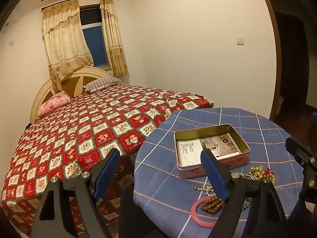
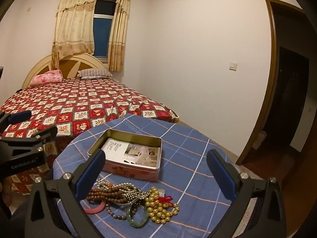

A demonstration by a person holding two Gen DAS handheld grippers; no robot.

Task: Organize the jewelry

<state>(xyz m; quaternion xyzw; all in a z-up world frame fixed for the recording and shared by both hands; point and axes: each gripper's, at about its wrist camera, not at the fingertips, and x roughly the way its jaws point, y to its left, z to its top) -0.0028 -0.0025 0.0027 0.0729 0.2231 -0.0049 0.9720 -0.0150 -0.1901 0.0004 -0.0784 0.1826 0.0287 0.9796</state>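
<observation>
A heap of jewelry lies on a round table under a blue checked cloth (image 2: 188, 158): brown wooden beads (image 2: 107, 195), gold beads (image 2: 160, 208), a green bangle (image 2: 136, 218), a pink bangle (image 1: 202, 212) and silver chains (image 2: 130, 192). Behind the heap stands an open pink tin (image 2: 134, 170) with a printed leaflet (image 2: 134, 152) inside. My right gripper (image 2: 156, 168) hangs open above the heap, nothing between its fingers. My left gripper (image 1: 160, 170) is open at the table's left edge, its right finger (image 1: 214, 174) over the pink bangle and the wooden beads (image 1: 213, 204).
A bed with a red patterned cover (image 1: 89, 130) stands close behind and left of the table. A dark doorway (image 2: 291, 99) opens on the right. The left gripper's body (image 2: 23, 150) shows at the left edge of the right wrist view.
</observation>
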